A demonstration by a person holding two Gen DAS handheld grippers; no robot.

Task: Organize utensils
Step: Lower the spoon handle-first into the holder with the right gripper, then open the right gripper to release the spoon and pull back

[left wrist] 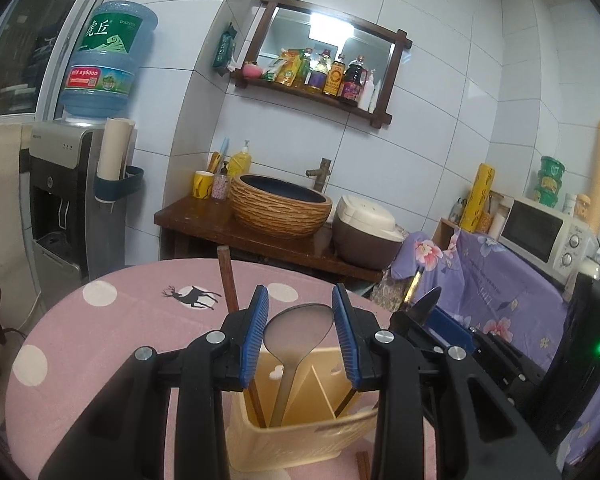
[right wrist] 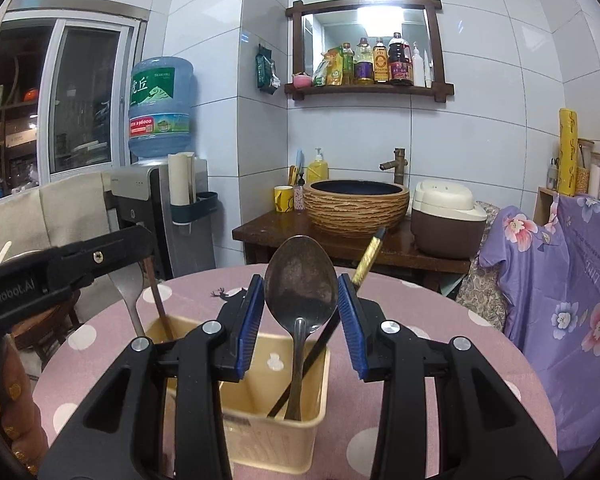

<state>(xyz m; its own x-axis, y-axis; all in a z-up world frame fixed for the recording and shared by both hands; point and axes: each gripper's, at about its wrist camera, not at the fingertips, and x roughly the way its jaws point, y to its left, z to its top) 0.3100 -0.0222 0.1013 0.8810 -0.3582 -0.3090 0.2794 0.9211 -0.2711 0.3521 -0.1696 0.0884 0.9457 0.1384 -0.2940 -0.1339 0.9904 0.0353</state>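
A beige utensil holder point(left wrist: 300, 436) point(right wrist: 276, 424) stands on the round pink table point(left wrist: 100, 340). My left gripper point(left wrist: 300, 293) is shut on the bowl of a steel spoon point(left wrist: 300, 330), whose handle reaches down into the holder. My right gripper point(right wrist: 300, 280) is shut on the bowl of a darker spoon point(right wrist: 300, 308), its handle also down in the holder. Brown chopsticks point(left wrist: 228, 280) point(right wrist: 156, 296) lean in the left compartment. A black chopstick with a gold end point(right wrist: 370, 254) leans beside the dark spoon. Each gripper shows in the other's view, the right gripper point(left wrist: 428, 308) and the left gripper point(right wrist: 134, 258).
Behind the table a wooden counter point(right wrist: 260, 228) carries a woven basin point(right wrist: 356, 208) and a rice cooker point(right wrist: 444, 220). A water dispenser point(right wrist: 156, 200) stands at the left. Purple floral cloth point(right wrist: 560, 280) covers furniture on the right. A patterned sleeve point(right wrist: 12, 400) is at the lower left.
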